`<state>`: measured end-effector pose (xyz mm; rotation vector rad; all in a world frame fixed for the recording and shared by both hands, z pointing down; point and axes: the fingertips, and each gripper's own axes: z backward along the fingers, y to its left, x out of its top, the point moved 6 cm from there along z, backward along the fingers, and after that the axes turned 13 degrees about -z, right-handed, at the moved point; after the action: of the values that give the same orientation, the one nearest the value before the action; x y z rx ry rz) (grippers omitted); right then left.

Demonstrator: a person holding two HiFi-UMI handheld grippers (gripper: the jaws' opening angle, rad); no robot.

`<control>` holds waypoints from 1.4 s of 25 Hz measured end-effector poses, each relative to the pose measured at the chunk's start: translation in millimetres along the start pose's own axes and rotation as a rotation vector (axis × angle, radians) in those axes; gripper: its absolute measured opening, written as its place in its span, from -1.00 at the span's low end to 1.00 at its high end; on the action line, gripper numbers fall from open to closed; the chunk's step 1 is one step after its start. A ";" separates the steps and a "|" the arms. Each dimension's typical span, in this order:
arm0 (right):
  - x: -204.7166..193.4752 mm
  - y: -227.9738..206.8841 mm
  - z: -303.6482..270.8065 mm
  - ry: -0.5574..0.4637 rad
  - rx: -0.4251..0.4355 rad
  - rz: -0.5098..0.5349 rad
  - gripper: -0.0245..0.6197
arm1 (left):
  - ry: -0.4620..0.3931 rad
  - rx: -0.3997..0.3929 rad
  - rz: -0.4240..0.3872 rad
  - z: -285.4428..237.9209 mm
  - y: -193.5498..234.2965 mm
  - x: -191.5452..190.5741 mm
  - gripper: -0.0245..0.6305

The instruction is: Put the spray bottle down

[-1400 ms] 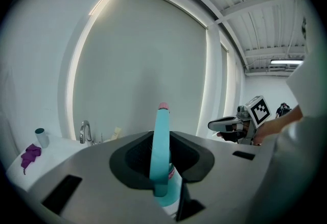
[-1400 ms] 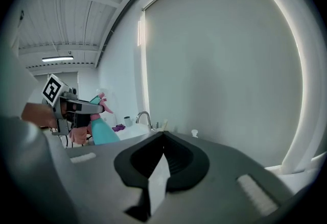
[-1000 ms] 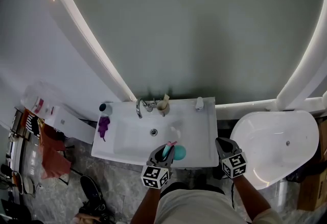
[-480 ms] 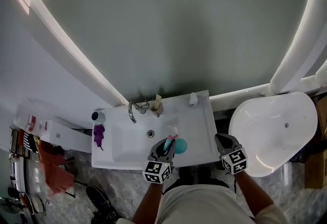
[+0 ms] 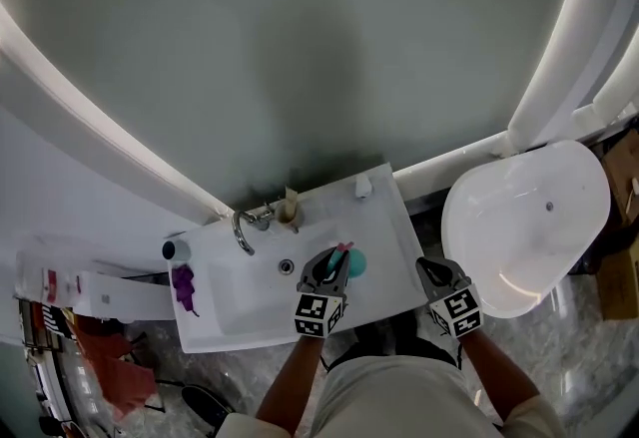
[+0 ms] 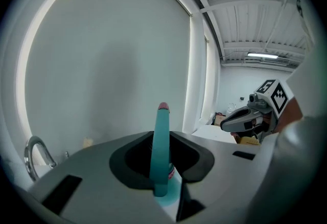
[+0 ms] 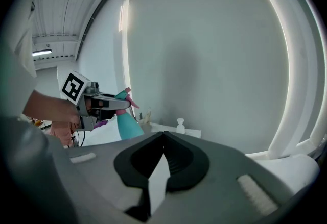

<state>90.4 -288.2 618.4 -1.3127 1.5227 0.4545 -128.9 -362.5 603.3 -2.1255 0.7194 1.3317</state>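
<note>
The teal spray bottle [image 5: 352, 264] with a pink nozzle hangs over the right part of the white sink [image 5: 235, 301]. My left gripper [image 5: 334, 269] is shut on its neck. In the left gripper view the teal neck [image 6: 161, 146] stands upright between the two jaws of the left gripper [image 6: 162, 139]. The right gripper view shows that same bottle [image 7: 127, 125] held off to the left. My right gripper [image 5: 435, 275] hovers by the sink's front right corner. Its jaws meet at the tips [image 7: 163, 134], with nothing between them.
A chrome faucet [image 5: 243, 226], a cup with a brush [image 5: 291, 210] and a small white bottle [image 5: 363, 187] stand along the sink's back edge. A purple thing [image 5: 183, 284] lies on its left side. A white toilet [image 5: 529, 217] stands to the right.
The left gripper has carried the bottle from the sink's front edge further in over the sink's right part. The right gripper has stayed by the front right corner. The head view has swung round.
</note>
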 end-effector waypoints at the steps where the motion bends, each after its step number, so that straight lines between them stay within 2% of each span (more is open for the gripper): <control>1: -1.3 -0.7 -1.6 0.000 -0.013 -0.007 -0.89 | 0.000 -0.015 -0.011 -8.7 2.4 -1.2 -0.69; 11: -11.6 -12.1 -17.0 -0.001 -0.140 -0.094 -0.89 | 0.042 -0.134 -0.111 -100.0 13.3 -32.0 -0.69; 21: -25.3 -19.9 -37.5 0.020 -0.217 -0.173 -0.89 | 0.107 -0.219 -0.207 -173.8 12.7 -71.4 -0.69; 27: -31.4 -19.5 -43.1 0.024 -0.251 -0.192 -0.89 | 0.137 -0.240 -0.240 -201.6 7.7 -93.7 -0.68; 35: -40.1 -27.3 -31.1 0.024 -0.297 -0.224 -0.89 | 0.164 -0.266 -0.255 -211.2 -1.4 -104.6 -0.67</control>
<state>95.7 -302.2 674.0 -1.7044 1.3415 0.5361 -33.1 -487.4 778.7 -2.4629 0.3298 1.1778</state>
